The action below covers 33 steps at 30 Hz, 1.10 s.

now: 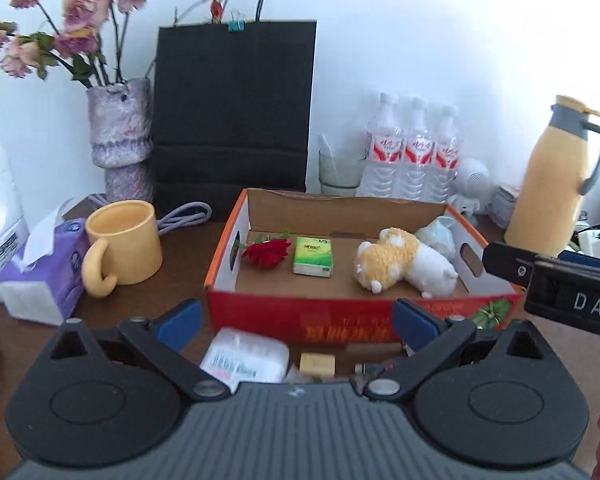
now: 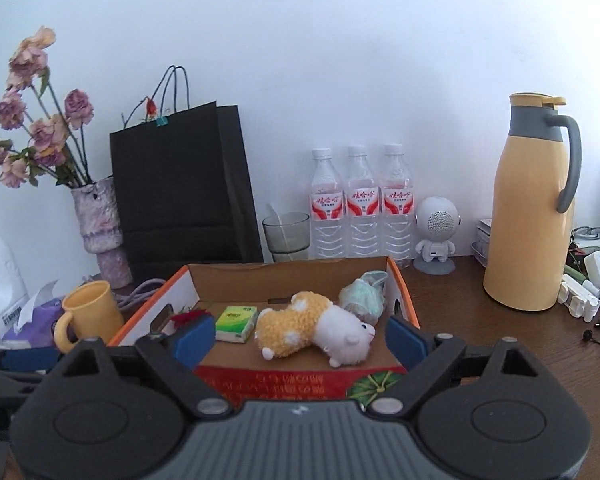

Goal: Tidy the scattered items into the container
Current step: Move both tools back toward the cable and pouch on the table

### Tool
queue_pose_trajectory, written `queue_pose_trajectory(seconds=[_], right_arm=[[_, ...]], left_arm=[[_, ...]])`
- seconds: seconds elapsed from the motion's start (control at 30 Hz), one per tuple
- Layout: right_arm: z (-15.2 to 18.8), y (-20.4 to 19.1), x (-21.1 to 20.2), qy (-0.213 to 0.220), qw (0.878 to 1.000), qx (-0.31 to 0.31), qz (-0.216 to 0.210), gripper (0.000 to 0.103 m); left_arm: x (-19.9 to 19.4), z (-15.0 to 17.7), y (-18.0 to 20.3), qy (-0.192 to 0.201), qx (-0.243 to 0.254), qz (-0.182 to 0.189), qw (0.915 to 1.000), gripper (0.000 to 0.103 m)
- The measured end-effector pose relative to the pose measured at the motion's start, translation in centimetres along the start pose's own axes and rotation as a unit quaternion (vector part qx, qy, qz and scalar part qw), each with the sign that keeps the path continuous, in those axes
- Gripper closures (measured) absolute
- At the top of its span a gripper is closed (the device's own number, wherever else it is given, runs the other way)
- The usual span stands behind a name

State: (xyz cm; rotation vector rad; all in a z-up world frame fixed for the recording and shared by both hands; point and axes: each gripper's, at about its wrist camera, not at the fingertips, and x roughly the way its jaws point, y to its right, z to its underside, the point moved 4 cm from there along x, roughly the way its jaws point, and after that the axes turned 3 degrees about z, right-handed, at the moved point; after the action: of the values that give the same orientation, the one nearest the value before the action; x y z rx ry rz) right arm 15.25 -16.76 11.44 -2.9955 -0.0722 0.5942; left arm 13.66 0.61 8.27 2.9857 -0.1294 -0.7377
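A red-and-orange cardboard box (image 1: 340, 316) (image 2: 300, 384) stands on the brown table. Inside lie a red rose (image 1: 268, 252) (image 2: 188, 316), a green tissue pack (image 1: 313, 257) (image 2: 237, 322), a yellow-and-white plush toy (image 1: 404, 268) (image 2: 312, 326) and a crumpled pale bag (image 1: 438, 234) (image 2: 362, 296). My left gripper (image 1: 298, 326) is open and empty, just before the box's front wall. Below it on the table lie a white packet (image 1: 246, 354) and a small cream block (image 1: 318, 363). My right gripper (image 2: 298, 338) is open and empty above the box's front edge; its body shows in the left wrist view (image 1: 556, 284).
A yellow mug (image 1: 122, 246) and purple tissue box (image 1: 44, 276) stand left of the box. Behind are a vase of dried roses (image 1: 120, 132), a black paper bag (image 1: 234, 116), a glass (image 1: 338, 170), three water bottles (image 1: 414, 152), a white speaker figure (image 2: 436, 232) and a yellow jug (image 2: 530, 208).
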Motion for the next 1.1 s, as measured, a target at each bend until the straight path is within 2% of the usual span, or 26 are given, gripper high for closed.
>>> queue_pose_trajectory(seconds=[0.03, 0.1, 0.2, 0.37, 0.53, 0.63, 0.67, 0.8, 0.9, 0.93, 1.0, 1.03, 1.07, 1.1], right_arm=[[0.9, 0.0, -1.4, 0.006, 1.0, 0.002, -0.013, 0.008], [2.7, 0.4, -3.9, 0.01, 0.999, 0.011, -0.031, 0.0], [5.2, 0.6, -7.4, -0.005, 0.999, 0.0, -0.037, 0.0], [9.5, 1.6, -12.9, -0.014, 1.0, 0.015, -0.023, 0.0], [12.7, 2.2, -15.5, -0.036, 0.999, -0.005, -0.024, 0.003], [12.8, 2.3, -15.5, -0.049, 0.998, -0.019, -0.029, 0.01], [12.6, 2.2, -15.2, -0.051, 0.998, -0.021, -0.035, 0.017], [10.7, 1.4, -12.3, -0.059, 0.995, -0.028, -0.077, 0.044], [9.2, 0.9, -8.9, -0.062, 0.994, -0.043, -0.081, 0.051], [8.9, 0.7, -7.8, -0.067, 0.993, -0.05, -0.078, 0.053], [8.7, 0.4, -5.7, -0.078, 0.992, -0.065, -0.071, 0.059], [8.7, 0.3, -5.0, -0.083, 0.992, -0.07, -0.069, 0.06], [8.7, 0.2, -4.4, -0.086, 0.991, -0.076, -0.067, 0.061], [8.7, 0.2, -4.0, -0.088, 0.991, -0.083, -0.064, 0.062]], left_arm=[[-1.3, 1.0, 0.1, 0.016, 0.006, 0.002, 0.9999, 0.0], [-3.8, 2.9, 0.4, 0.03, 0.024, -0.004, 0.9993, 0.0], [-7.3, 5.8, 0.8, 0.02, 0.033, -0.007, 0.9992, 0.0], [-11.9, 10.5, 1.1, 0.007, 0.026, 0.029, 0.9992, 0.0], [-14.4, 12.6, 1.2, 0.004, 0.043, 0.054, 0.9976, 0.0], [-13.7, 11.9, -0.4, -0.003, 0.027, 0.026, 0.9993, 0.0], [-13.2, 11.6, -0.9, -0.008, 0.014, 0.025, 0.9996, 0.0], [-10.3, 9.9, -2.4, -0.035, -0.022, 0.044, 0.9982, 0.005], [-7.4, 7.5, -1.8, -0.04, -0.018, 0.081, 0.9958, 0.011], [-6.2, 6.7, -1.4, -0.046, -0.019, 0.094, 0.9943, 0.018], [-3.8, 5.5, -0.5, -0.061, -0.012, 0.115, 0.9914, 0.025], [-2.7, 5.1, 0.0, -0.065, -0.007, 0.122, 0.9904, 0.033], [-1.4, 4.9, 0.6, -0.071, -0.001, 0.128, 0.9892, 0.036], [-0.1, 4.8, 1.0, -0.081, 0.003, 0.133, 0.9878, 0.047]])
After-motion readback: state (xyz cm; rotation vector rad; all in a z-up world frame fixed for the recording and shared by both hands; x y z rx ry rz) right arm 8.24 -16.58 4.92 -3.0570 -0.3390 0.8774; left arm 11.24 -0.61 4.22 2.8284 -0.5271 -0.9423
